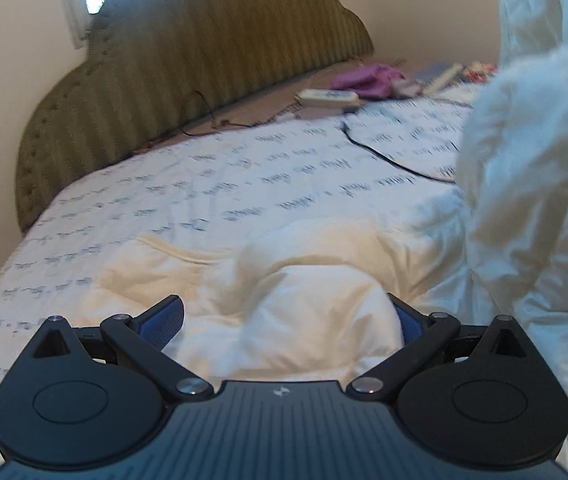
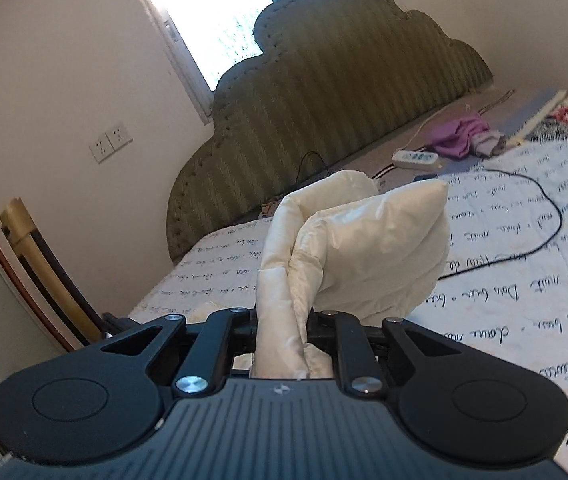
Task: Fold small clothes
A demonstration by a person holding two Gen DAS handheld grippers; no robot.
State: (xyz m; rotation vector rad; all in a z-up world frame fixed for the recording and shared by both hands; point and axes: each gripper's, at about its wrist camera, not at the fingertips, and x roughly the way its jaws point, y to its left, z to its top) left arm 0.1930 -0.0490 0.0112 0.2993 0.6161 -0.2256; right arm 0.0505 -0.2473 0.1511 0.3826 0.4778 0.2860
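Note:
A cream padded garment [image 1: 284,280] lies rumpled on the bed, and part of it rises at the right [image 1: 524,200], lifted off the bed. My left gripper [image 1: 284,316] is open, its blue-padded fingers [image 1: 164,320] spread wide around a fold of the garment. In the right wrist view my right gripper [image 2: 282,320] is shut on a bunched edge of the same garment [image 2: 364,240] and holds it up above the bed.
The bed has a white quilt with written script [image 2: 524,280] and a green striped headboard [image 2: 324,100]. A black cable [image 2: 544,216], a white power strip [image 2: 416,158] and purple cloth [image 2: 456,136] lie near the headboard. Wall sockets [image 2: 110,142] are at left.

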